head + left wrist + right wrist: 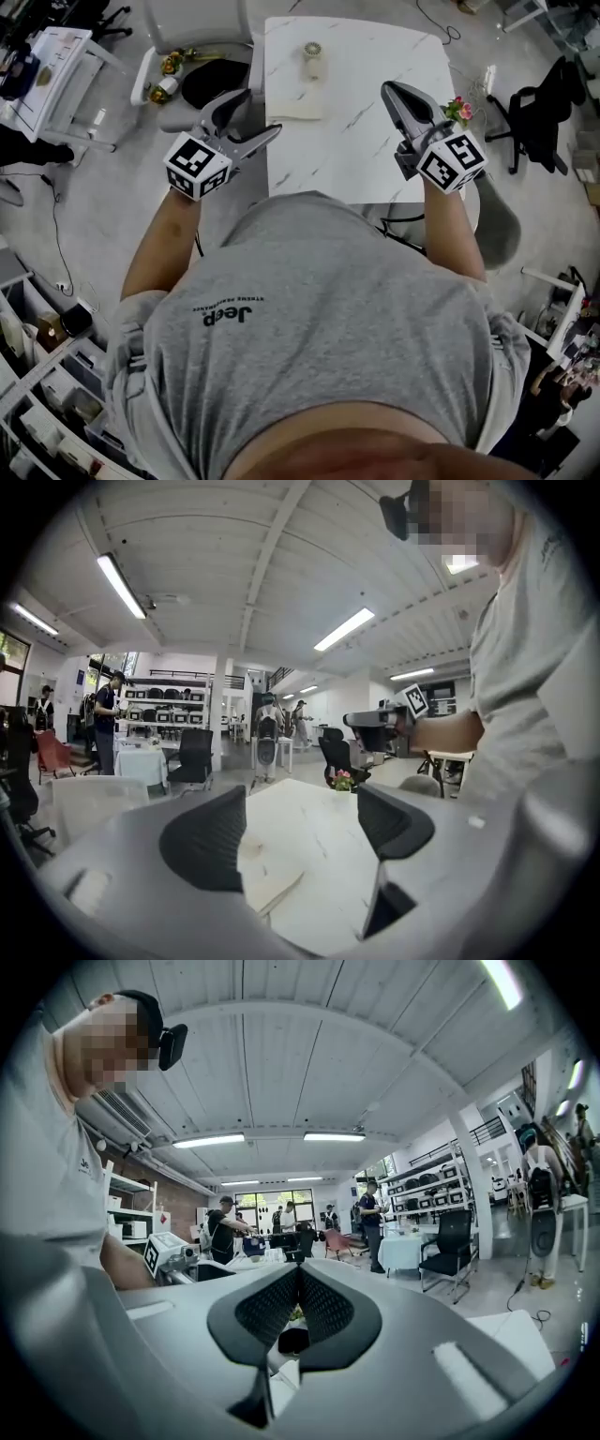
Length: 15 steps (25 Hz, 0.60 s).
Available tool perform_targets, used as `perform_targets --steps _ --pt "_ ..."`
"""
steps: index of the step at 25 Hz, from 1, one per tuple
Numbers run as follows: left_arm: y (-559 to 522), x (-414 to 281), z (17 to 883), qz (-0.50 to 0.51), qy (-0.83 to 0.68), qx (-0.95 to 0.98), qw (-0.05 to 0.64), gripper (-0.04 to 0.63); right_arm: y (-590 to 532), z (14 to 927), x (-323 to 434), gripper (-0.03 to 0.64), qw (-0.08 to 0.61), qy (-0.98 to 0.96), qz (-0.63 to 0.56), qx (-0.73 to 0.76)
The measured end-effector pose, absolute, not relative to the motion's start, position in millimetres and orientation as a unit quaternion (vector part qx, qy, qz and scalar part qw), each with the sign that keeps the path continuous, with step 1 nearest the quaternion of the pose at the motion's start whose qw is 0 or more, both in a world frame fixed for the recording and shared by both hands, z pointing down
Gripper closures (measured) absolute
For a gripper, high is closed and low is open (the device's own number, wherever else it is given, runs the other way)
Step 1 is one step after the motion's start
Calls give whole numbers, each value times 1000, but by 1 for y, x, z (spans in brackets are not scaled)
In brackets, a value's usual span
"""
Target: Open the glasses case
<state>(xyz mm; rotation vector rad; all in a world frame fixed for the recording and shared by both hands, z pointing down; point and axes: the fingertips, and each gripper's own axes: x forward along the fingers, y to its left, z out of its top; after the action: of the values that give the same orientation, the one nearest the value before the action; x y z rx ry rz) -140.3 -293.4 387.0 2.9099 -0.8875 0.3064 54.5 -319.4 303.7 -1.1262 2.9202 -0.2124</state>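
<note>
A flat cream glasses case lies on the white marble table, at its far left part. My left gripper hovers at the table's left edge, close to the case, open and empty. In the left gripper view the case lies low between the spread pads, under the left gripper. My right gripper is held over the table's right side, shut with nothing in it. The right gripper view shows the right gripper with its two pads pressed together.
A small white round object stands at the table's far side. Pink flowers sit off the right edge. A grey chair stands left of the table, a black office chair at the right. Other people stand far off.
</note>
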Motion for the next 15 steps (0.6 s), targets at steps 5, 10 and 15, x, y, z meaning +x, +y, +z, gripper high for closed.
perform_targets --steps 5,10,15 --pt "-315 -137 419 125 -276 951 54 196 -340 318 52 611 -13 931 -70 -358" --pt "-342 -131 472 193 -271 942 44 196 -368 346 54 611 -28 931 -89 -353" --pt "-370 -127 531 244 -263 932 46 196 -392 384 54 611 -36 931 -104 -349"
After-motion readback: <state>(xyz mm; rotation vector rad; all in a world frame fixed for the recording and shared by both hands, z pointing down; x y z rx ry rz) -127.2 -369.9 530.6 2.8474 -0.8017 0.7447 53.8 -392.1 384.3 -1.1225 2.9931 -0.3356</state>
